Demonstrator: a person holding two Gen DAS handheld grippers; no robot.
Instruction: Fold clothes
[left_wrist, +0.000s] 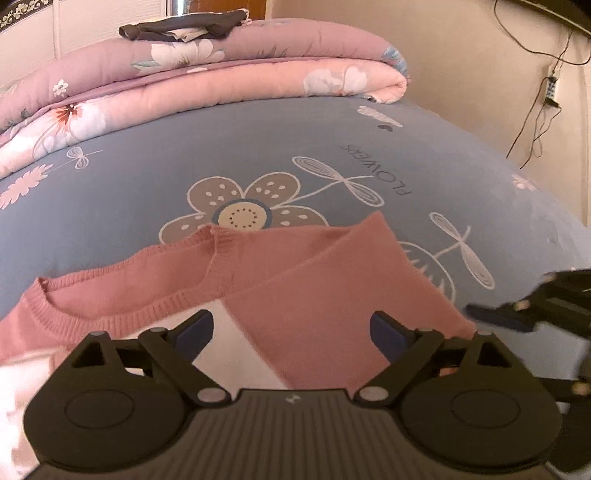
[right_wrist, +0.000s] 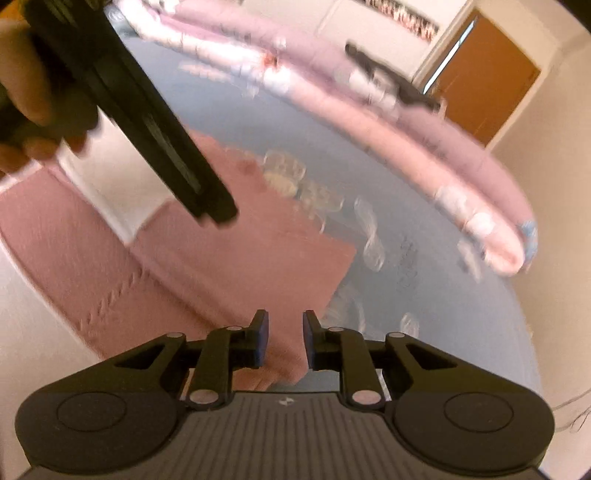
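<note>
Left tool (left_wrist: 291, 332): wide open, nothing between its blue pads (left_wrist: 195, 332). It hangs just over the sweater.
Right tool (right_wrist: 284, 339): open only a small way. The sweater's edge shows in the gap, but the pads do not press on it.
Hand (right_wrist: 26, 92): holds the left tool, seen at the top left of the right view.
Sweater (left_wrist: 303, 280): pink knit with a white part, lying flat on the bed just under both tools. One pink flap is folded over the middle.
Writing: "FLOWERS" (left_wrist: 376, 170) is printed on the sheet, upside down from here.
Bed (left_wrist: 129, 192): blue sheet with big flower drawings.
Quilt (left_wrist: 221, 77): pink with flowers, folded at the far side of the bed, with dark cloth (left_wrist: 184, 27) on top.
Room: cream wall (left_wrist: 461, 66) with hanging black wires (left_wrist: 535, 122); a brown door (right_wrist: 491, 81).
</note>
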